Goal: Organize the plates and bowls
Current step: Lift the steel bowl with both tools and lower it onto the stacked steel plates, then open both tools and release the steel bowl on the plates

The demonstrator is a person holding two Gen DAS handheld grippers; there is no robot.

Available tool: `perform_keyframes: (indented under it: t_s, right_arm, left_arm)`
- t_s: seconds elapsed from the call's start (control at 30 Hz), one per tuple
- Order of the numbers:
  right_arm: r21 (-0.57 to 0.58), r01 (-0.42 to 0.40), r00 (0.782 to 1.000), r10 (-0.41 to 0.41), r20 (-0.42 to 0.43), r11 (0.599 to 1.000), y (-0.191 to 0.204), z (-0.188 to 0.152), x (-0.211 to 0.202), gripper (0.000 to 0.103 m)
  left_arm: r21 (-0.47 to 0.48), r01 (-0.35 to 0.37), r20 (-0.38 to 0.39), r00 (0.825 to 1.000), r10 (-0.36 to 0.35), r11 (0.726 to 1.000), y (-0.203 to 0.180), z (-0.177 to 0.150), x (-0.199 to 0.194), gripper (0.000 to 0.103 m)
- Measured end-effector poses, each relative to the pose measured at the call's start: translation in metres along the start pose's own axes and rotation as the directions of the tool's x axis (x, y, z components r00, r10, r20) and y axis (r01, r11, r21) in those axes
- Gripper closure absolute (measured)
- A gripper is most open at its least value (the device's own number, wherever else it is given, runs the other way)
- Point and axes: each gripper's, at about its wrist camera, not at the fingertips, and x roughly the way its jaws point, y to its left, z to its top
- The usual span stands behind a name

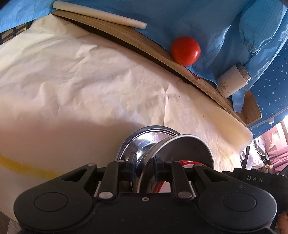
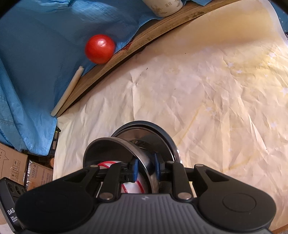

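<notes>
In the left wrist view, the left gripper [image 1: 144, 166] sits at the bottom centre, its black fingers narrowed onto the rim of a small round steel bowl [image 1: 181, 149] that stands tilted on edge. Just behind it, touching or nearly so, lies a shiny round steel plate [image 1: 144, 139]. A white dish with a red ring [image 1: 185, 162] shows inside the bowl's lower part.

In the right wrist view, the right gripper [image 2: 146, 169], with blue pads, pinches the same bowl's rim [image 2: 108, 149] from the other side, lower centre; the steel plate [image 2: 153, 133] rises behind it.

Both views show a wide stretch of crumpled cream paper [image 1: 81, 75] covering the table, bare from the bowl outward. Its far limit is a long wooden board edge [image 1: 162, 59], running diagonally across the upper part of the frame. On the blue cloth [image 1: 198, 21] draped over that board rest a red tomato [image 1: 185, 50] right at the edge, a white stick [image 1: 99, 14] along the upper left, and a white cylindrical cup with a metal rim [image 1: 233, 80], lying on its side at the right. Cardboard boxes [image 2: 19, 165] stand past the paper's lower-left edge in the right wrist view.
</notes>
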Motion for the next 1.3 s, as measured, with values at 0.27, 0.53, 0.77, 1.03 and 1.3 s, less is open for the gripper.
perform_keyframes:
  t_s: [0.27, 0.53, 0.77, 1.03, 1.3]
  right_arm:
    - [0.017, -0.015, 1.000, 0.016, -0.019, 1.000, -0.003, 0.004, 0.001, 0.081]
    - [0.030, -0.022, 1.000, 0.022, -0.021, 0.999, -0.005, 0.007, 0.004, 0.080]
    - [0.049, -0.023, 0.999, 0.024, -0.025, 0.999, -0.005, 0.011, 0.008, 0.080]
    - [0.031, -0.023, 0.999, 0.024, -0.023, 0.999, -0.007, 0.011, 0.009, 0.081]
    - [-0.083, 0.034, 0.998, -0.029, 0.057, 0.996, 0.007, 0.001, -0.003, 0.073]
  left_arm:
    - [-0.008, 0.004, -0.002, 1.000, -0.004, 1.000, 0.000, 0.003, 0.003, 0.084]
    - [-0.014, 0.003, -0.011, 1.000, -0.004, 1.000, 0.002, 0.005, 0.004, 0.085]
    - [-0.025, 0.004, -0.016, 1.000, -0.004, 1.000, 0.004, 0.008, 0.008, 0.085]
    - [-0.007, 0.013, -0.007, 1.000, -0.013, 1.000, 0.005, 0.008, 0.009, 0.087]
    - [-0.002, 0.044, 0.055, 0.998, -0.043, 0.999, 0.011, 0.004, 0.001, 0.077]
